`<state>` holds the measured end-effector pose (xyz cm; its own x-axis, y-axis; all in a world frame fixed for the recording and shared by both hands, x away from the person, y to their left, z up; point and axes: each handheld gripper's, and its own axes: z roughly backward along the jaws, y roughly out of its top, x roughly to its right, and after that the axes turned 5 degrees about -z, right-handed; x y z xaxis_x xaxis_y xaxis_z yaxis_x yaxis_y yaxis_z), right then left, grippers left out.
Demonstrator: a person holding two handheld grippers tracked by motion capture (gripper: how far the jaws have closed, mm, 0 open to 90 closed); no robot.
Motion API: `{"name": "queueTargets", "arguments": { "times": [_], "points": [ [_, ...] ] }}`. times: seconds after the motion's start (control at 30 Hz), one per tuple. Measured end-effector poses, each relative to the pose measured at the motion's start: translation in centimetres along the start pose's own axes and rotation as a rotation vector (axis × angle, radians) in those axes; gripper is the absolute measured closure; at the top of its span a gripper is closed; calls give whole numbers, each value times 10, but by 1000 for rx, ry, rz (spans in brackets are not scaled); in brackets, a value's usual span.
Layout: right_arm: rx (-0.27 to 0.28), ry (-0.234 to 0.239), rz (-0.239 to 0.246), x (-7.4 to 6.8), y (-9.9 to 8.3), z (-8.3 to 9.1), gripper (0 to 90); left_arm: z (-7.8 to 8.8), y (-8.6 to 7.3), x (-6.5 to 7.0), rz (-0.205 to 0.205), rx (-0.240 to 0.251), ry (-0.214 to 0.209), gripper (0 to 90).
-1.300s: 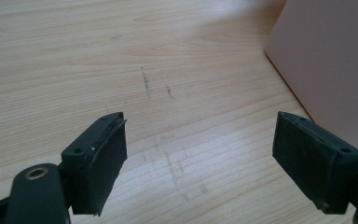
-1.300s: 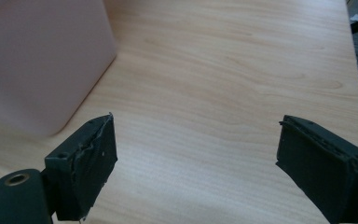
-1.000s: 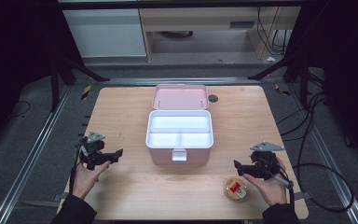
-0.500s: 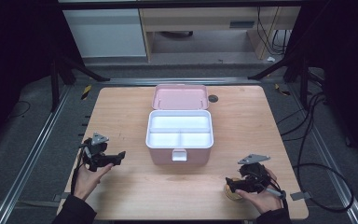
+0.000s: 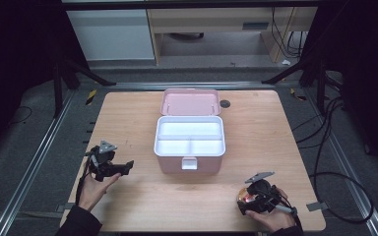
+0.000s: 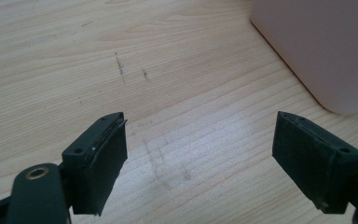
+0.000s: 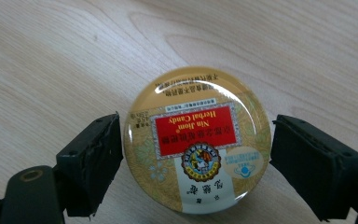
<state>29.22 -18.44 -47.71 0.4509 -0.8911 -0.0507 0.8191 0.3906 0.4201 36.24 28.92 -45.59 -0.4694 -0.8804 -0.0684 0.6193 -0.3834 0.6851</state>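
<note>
A round gold candy tin with a red label lies flat on the wooden table near its front right. My right gripper stands open with one jaw on each side of the tin, a small gap left on either side. From above, the right gripper covers most of the tin. My left gripper hovers open over bare wood at the front left, nothing between its jaws. A pink storage box sits open at the table's middle, its white tray holding nothing.
The box's lid leans back toward the far edge. A corner of the pink box rises at the upper right of the left gripper view. A small dark disc lies beside the lid. Cables run off the right side.
My right gripper has moved toward the near edge and come down over the candy tin, with its jaws now either side of it. The left gripper has drifted slightly forward.
</note>
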Motion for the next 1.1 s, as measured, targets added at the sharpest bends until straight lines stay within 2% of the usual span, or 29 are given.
{"name": "queueTargets", "arguments": {
  "times": [0.27,0.43,0.5,0.63,0.7,0.73,0.8,0.83,0.87,0.97,1.1],
  "points": [
    [-47,9,-4,1,2,-8,201,-1,0,0,-5,-10,-5,176],
    [-54,2,-4,2,5,-8,207,-3,0,1,-9,-16,-6,178],
    [-39,2,-11,5,7,-5,207,-3,0,0,-9,-17,-5,179],
    [9,-19,-52,22,18,4,208,-4,0,1,-9,-22,-4,182],
    [27,-48,-88,35,25,5,207,-4,0,1,-12,-23,-6,182],
    [44,-71,-122,50,31,5,207,-4,0,1,-13,-24,-7,183],
    [56,-89,-147,61,34,4,208,-5,1,1,-14,-28,-7,184],
    [57,-100,-164,68,34,2,208,-5,1,1,-14,-28,-7,184],
    [57,-100,-164,68,34,2,208,-6,1,1,-11,-30,-7,184],
    [44,-129,-226,91,36,-6,208,-6,1,1,-14,-31,-9,186],
    [32,-132,-243,101,36,-10,207,-6,2,1,-13,-31,-7,188]
  ]
}}
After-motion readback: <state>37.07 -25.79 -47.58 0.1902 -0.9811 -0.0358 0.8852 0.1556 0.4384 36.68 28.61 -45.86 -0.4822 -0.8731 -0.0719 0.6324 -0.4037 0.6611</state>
